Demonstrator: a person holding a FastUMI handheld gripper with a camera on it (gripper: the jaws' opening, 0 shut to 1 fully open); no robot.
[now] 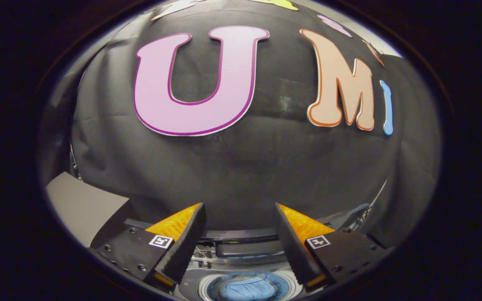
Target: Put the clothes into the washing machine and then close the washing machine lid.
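My tongs gape wide, holding nothing. Below them, blue clothes lie in the washing machine drum; black cloth wall beyond.

**Dim booth, heavy fisheye bend**

Lighting was soft and low, strongest on the cloth wall at centre frame, falling off to dark at the rim. No hard shadows. Straight lines bowed hard toward the edges. Gripper fingers, spread apart at bottom, were sharp; blue clothes in the washing machine looked slightly soft. Faint sheen at centre-right.
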